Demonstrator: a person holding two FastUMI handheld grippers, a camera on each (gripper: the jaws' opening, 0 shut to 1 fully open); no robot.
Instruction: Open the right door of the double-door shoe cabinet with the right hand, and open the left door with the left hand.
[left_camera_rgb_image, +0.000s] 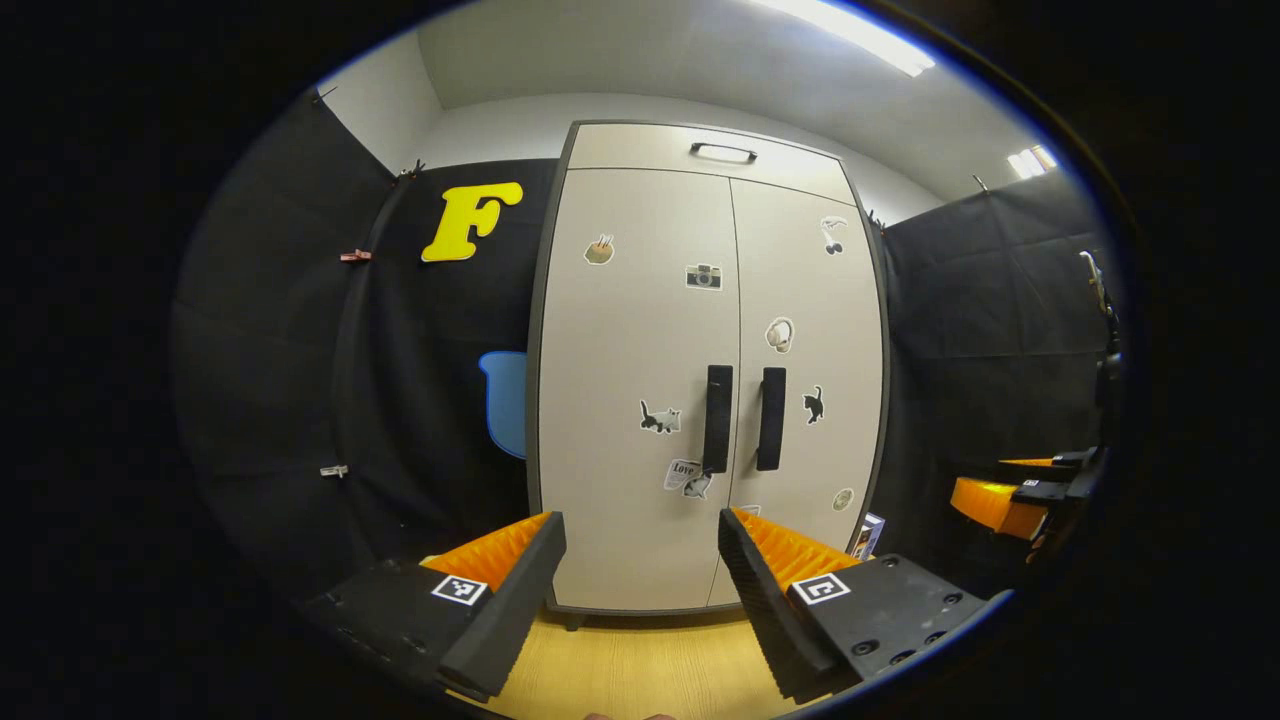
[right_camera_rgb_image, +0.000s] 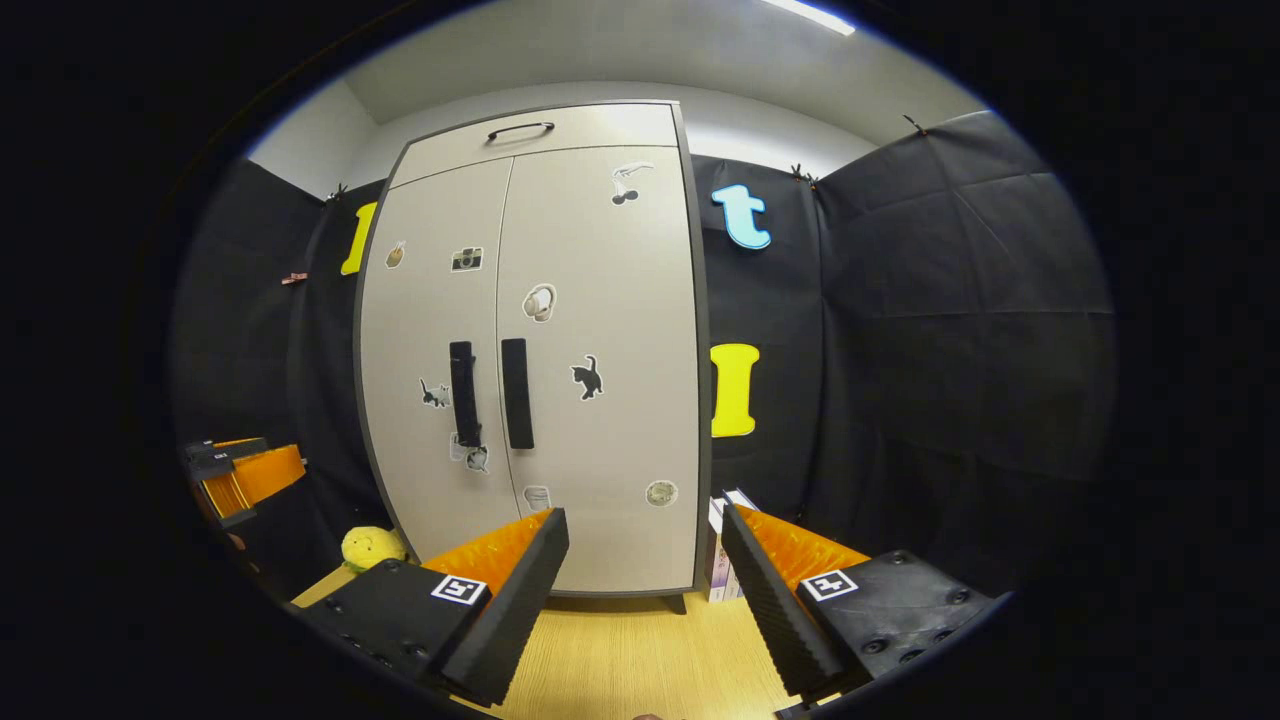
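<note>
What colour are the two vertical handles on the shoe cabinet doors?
Black, against pale beige doors. The door handles show best in the left gripper view.

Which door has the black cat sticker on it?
The right door. Its black cat sits just right of the handle. The left door has a grey-and-white cat instead, left of its own handle.

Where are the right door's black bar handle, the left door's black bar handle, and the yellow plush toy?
Right door's black bar handle (right_camera_rgb_image: 516, 393): right gripper view, middle of the bar.
Left door's black bar handle (left_camera_rgb_image: 717, 418): left gripper view, middle of the bar.
Yellow plush toy (right_camera_rgb_image: 370, 547): right gripper view, middle of its body.
</note>
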